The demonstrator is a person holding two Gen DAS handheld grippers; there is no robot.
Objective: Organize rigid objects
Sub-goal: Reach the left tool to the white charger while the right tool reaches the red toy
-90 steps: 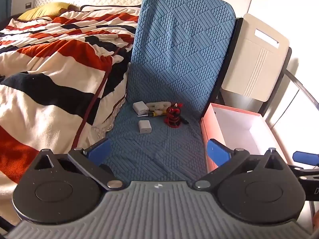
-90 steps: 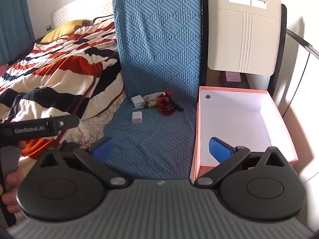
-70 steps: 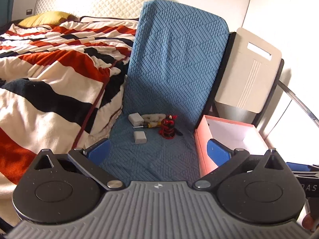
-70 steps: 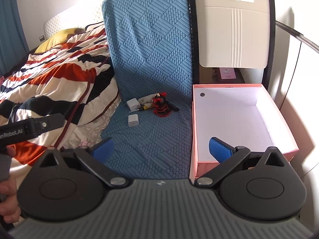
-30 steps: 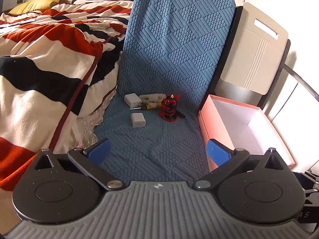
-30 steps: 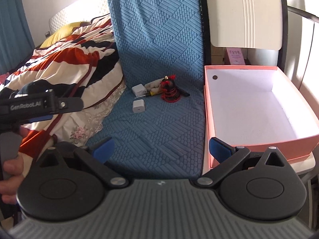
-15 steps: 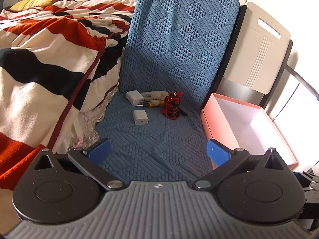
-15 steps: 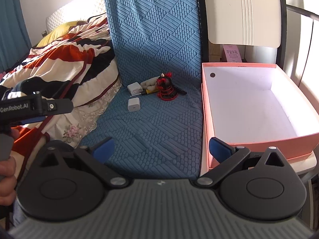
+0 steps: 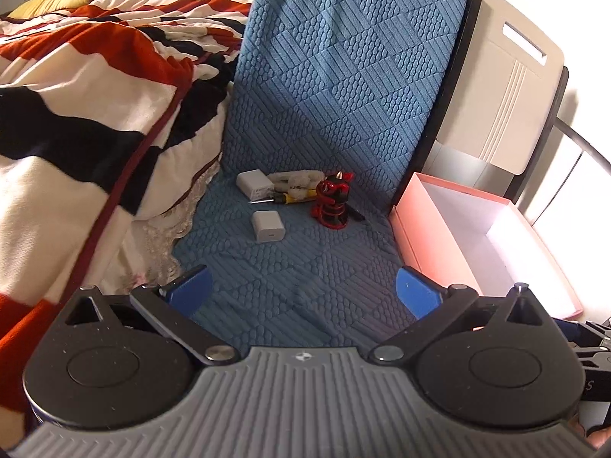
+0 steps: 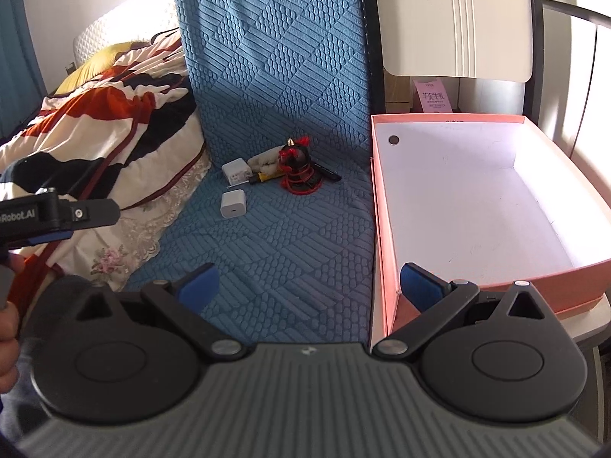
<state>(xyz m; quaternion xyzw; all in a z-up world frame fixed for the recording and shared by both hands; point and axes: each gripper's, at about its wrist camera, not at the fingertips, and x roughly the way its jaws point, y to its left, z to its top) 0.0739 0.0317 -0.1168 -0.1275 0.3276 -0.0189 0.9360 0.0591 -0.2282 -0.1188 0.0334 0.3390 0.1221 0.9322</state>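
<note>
**Both grippers held back and unloaded; small items grouped at rear of blue mat, box to the right**

Left gripper (image 9: pixel 303 291): jaws spread wide, nothing between the blue pads. It hangs over the near part of the blue quilted mat (image 9: pixel 305 267), well apart from the items. In the right wrist view its body enters from the left edge, with part of a person's hand (image 10: pixel 7 328) on the grip.

Right gripper (image 10: pixel 307 284): jaws likewise spread wide and carrying nothing. Its right pad (image 10: pixel 420 286) overlaps the near corner of the pink box (image 10: pixel 382 229) in the picture; whether they touch cannot be told.

Items, all on the mat near where it folds up against the chair back:
- A white charger block (image 9: pixel 268 226) lies nearest the grippers, apart from the rest.
- A second white charger (image 9: pixel 253 183) lies behind it, toward the striped bedding (image 9: pixel 95 95).
- A small yellow-handled screwdriver (image 9: pixel 284 199) lies just beside the second charger, in front of a pale elongated object (image 9: pixel 296 181) whose nature cannot be told.
- A red and black figurine (image 9: pixel 333 206) stands upright to the right of the screwdriver, with a thin black item (image 10: pixel 327 172) beside its base.

The pink box sits open immediately right of the mat, its white interior bare. A cream panel (image 10: pixel 458 19) stands behind it.
</note>
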